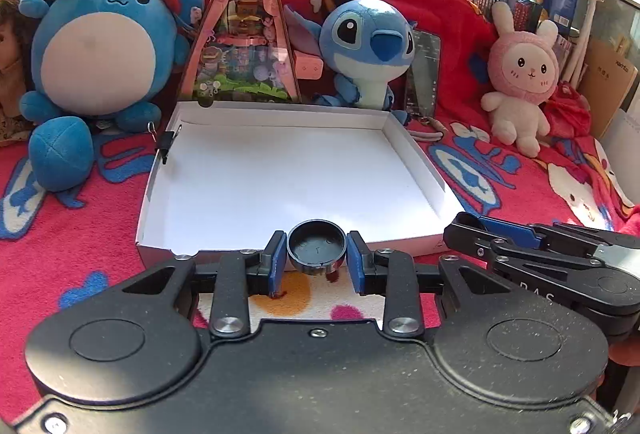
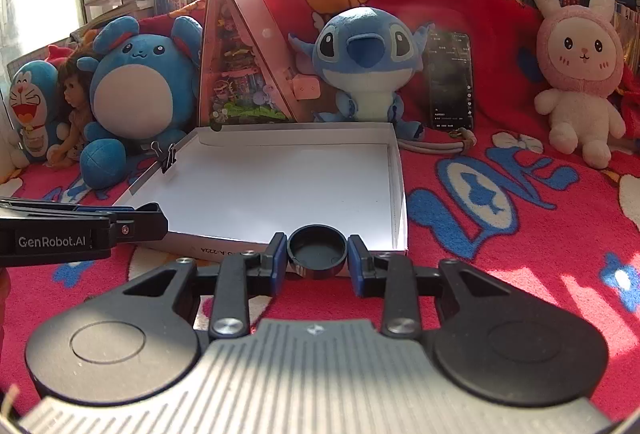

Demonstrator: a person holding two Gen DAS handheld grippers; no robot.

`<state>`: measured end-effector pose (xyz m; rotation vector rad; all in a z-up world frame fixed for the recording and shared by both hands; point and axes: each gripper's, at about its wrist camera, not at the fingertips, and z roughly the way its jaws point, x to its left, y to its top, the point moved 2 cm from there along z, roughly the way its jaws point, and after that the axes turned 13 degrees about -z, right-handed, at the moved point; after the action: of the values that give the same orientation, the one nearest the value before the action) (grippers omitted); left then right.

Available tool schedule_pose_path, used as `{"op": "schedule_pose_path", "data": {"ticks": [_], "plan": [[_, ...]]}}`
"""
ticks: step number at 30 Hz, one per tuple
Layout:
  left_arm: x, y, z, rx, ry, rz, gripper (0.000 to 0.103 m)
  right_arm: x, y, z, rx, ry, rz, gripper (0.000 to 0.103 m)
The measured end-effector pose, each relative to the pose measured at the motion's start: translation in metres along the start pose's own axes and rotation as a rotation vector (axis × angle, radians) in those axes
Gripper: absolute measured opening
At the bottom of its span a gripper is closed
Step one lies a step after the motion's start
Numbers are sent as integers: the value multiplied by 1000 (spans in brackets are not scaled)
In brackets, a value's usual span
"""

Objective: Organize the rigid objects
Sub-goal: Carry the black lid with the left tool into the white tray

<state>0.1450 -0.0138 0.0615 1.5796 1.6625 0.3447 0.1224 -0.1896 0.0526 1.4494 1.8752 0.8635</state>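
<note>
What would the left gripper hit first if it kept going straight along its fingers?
Probably the near wall of the white box: the left gripper, shut on a black cap, points down at that front edge. Depth is unclear; it might clear the rim.

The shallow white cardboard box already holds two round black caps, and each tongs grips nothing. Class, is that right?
Wrong: the shallow white cardboard box is empty. Both wrist views show each round black cap gripped in tongs.
</note>
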Motion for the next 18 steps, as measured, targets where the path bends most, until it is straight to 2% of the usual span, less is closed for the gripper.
{"op": "schedule_pose_path", "data": {"ticks": [3, 7, 9, 12, 18], "plan": [[-2, 15, 19, 46, -17, -31, 30, -7, 13, 14, 38, 23, 28, 37], [-7, 34, 43, 46, 24, -28, 30, -16, 30, 38, 100, 49, 46, 37], [-8, 43, 60, 75, 33, -34, 30, -20, 37, 53, 142, 59, 64, 37], [-7, 51, 82, 127, 42, -52, 30, -27, 42, 73, 198, 56, 90, 37], [-7, 57, 112, 143, 113, -43, 31, -35, 46, 104, 249, 20, 98, 37]]}}
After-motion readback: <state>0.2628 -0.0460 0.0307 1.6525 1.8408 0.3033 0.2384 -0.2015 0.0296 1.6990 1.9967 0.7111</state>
